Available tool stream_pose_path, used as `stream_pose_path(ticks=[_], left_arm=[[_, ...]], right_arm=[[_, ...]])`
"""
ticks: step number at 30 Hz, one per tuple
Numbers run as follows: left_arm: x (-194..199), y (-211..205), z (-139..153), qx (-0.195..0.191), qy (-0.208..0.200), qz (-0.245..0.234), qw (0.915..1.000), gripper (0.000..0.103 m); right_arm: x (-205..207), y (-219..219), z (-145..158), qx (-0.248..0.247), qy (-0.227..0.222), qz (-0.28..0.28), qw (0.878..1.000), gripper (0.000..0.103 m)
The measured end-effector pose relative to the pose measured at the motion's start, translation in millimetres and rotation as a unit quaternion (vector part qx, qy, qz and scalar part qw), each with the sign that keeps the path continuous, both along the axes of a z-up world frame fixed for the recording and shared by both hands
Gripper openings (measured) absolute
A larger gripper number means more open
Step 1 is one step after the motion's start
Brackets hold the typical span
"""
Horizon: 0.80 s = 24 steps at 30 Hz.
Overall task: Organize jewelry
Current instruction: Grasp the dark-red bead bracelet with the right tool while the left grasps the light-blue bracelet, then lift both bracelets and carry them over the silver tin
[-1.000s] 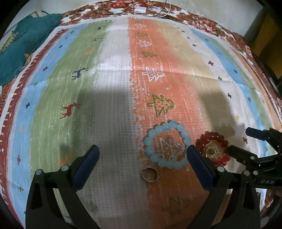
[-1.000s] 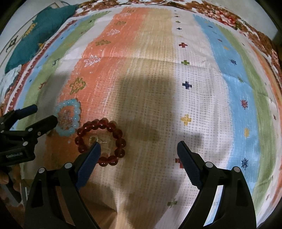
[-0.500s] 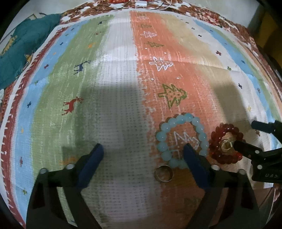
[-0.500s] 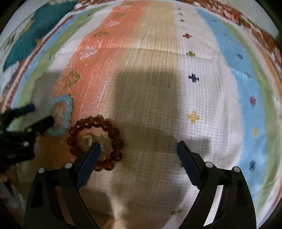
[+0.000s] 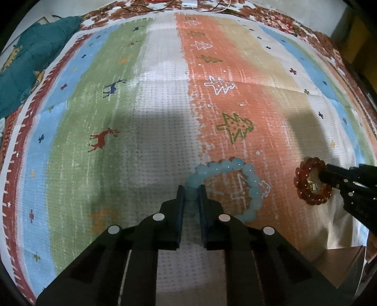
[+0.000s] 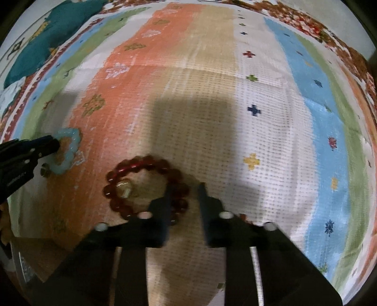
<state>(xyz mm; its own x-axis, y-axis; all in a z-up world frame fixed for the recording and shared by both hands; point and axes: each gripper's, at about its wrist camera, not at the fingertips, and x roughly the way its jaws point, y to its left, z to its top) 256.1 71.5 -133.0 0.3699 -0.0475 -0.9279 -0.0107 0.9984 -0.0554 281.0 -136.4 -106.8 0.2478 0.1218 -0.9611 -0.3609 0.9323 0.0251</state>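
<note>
A pale blue bead bracelet (image 5: 249, 179) lies on the striped cloth (image 5: 146, 131). My left gripper (image 5: 191, 193) is shut on its left side, with beads pinched between the pads. To the right lies a dark red bead bracelet (image 5: 306, 169) with a gold ring (image 5: 312, 187) inside it. In the right wrist view, the red bracelet (image 6: 141, 162) has its right-hand beads between the closing jaws of my right gripper (image 6: 185, 194), and a gap still shows at the right pad. The gold ring (image 6: 123, 188) sits inside the loop. A small silver ring (image 6: 45, 171) lies by the blue bracelet (image 6: 70, 143).
A teal cloth (image 5: 30, 66) lies bunched at the far left corner. A white plug with cables (image 5: 188, 3) sits at the far edge. Bare wooden table (image 5: 341, 266) shows past the cloth's near right edge.
Both grippers' jaws have come together from wide open. The left one moved onto the blue bracelet's left side and pinched it. The right one now straddles the red bracelet's right side.
</note>
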Motion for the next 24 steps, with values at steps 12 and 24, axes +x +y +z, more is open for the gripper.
stream_pose_path(ticks=[12,24], left_arm=[[-6.7,-1.5,22.0,-0.023,-0.022,0.006,0.9995,0.011],[-25.2,-22.4,60.2,-0.048,-0.060,-0.018,0.9969,0.011]], right_arm=[[-3.3,0.5,18.5,0.024,-0.008,0.002,1.000,0.014],[-26.2,14.6,58.9,0.047,-0.040,0.032,0.998,0.014]])
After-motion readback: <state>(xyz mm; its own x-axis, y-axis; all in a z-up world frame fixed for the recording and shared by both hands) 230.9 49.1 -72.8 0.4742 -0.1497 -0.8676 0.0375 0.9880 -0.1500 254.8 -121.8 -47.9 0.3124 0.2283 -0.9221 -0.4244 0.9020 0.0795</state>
